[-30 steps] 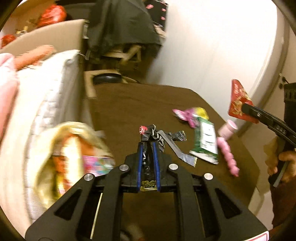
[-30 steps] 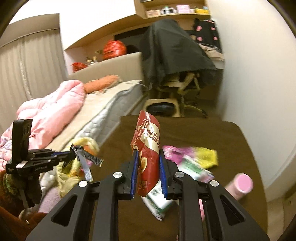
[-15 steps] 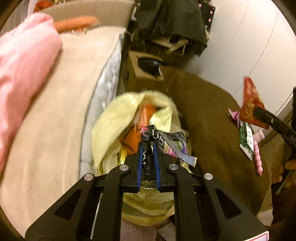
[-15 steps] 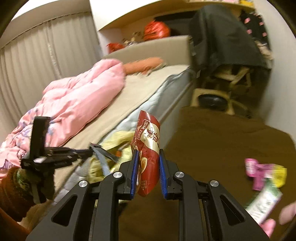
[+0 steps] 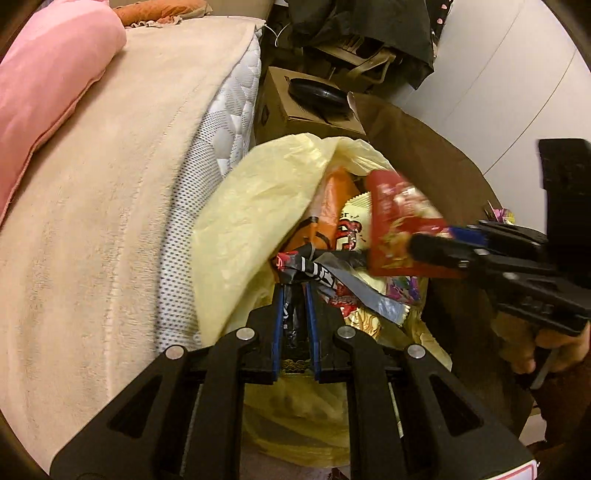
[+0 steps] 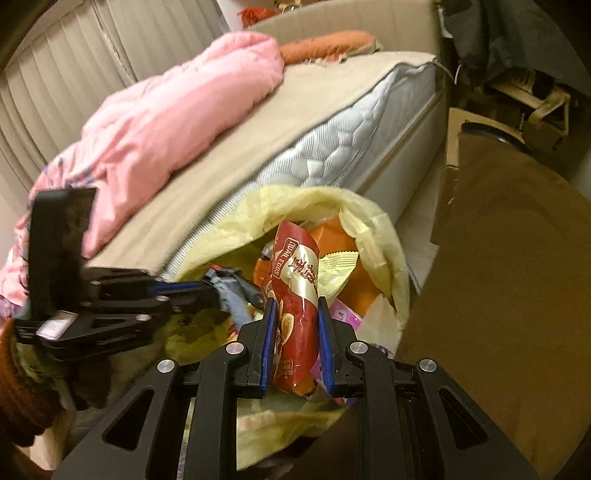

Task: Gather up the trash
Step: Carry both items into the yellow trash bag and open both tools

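A yellow trash bag [image 5: 258,206] [image 6: 373,221] gapes open between the bed and the brown table, holding several wrappers. My left gripper [image 5: 294,291] [image 6: 207,291] is shut on a crumpled black and silver wrapper [image 5: 325,273] [image 6: 236,291] just over the bag's mouth. My right gripper [image 6: 294,306] [image 5: 417,247] is shut on a red snack packet [image 6: 295,291] [image 5: 399,229], also held above the open bag. The two wrappers hang close together, the red packet to the right of the black one.
A bed [image 5: 110,184] with a pink duvet [image 6: 177,110] runs along the left. A brown-covered table [image 6: 509,277] fills the right. A cardboard box [image 5: 295,110] with a black disc on it and a draped chair [image 5: 354,33] stand beyond the bag.
Both grippers swung left from over the table to above the yellow bag and dropped lower, each still holding its wrapper. The right gripper has closed in beside the left.
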Demonstrator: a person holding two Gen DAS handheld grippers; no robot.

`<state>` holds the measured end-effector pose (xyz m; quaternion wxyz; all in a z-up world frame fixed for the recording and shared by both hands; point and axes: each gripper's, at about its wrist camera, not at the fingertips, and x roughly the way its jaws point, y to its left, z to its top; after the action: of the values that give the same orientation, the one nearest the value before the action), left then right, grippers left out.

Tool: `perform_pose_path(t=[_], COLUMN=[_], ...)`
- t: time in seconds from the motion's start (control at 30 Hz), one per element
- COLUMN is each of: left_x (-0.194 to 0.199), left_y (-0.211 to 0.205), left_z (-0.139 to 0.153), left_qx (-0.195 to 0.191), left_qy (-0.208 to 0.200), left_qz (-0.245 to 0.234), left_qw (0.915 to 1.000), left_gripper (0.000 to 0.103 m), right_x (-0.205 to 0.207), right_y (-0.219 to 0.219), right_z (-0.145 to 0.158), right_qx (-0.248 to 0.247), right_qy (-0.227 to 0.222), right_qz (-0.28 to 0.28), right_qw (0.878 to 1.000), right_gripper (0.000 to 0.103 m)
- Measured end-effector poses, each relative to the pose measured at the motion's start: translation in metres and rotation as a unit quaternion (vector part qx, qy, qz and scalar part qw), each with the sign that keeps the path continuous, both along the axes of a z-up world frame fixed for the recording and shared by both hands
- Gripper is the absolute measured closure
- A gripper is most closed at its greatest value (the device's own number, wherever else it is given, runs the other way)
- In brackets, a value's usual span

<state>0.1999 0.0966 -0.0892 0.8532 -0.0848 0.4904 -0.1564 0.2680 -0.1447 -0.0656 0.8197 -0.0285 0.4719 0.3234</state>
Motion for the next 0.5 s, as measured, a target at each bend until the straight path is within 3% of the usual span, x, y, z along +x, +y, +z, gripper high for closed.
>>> perform_pose_path(t=[0.13,0.3,0.5], left_x=[-0.008,-0.014,-0.025], left_y=[0.012,0.021,0.025], left_z=[0.004,0.01,0.027], left_qx=[-0.005,-0.015,-0.011], left_qy=[-0.006,-0.013,-0.03], left_qz=[0.008,0.016,0.03], left_qw=[0.9999,0.9997,0.999], left_gripper=[0.085,0.068,0.067], right_x=[0.0,-0.008,-0.017], right_y=[0.01,0.01,0.003], right_z=[-0.005,-0.004,0.007], right_qx=[-0.014,-0.017,-0.019], right_qy=[-0.01,-0.032,-0.052], right_qz=[0.013,0.008,-0.003], right_qw=[1.0,0.999,0.998], right_gripper=[0.082,0.061,0.058])
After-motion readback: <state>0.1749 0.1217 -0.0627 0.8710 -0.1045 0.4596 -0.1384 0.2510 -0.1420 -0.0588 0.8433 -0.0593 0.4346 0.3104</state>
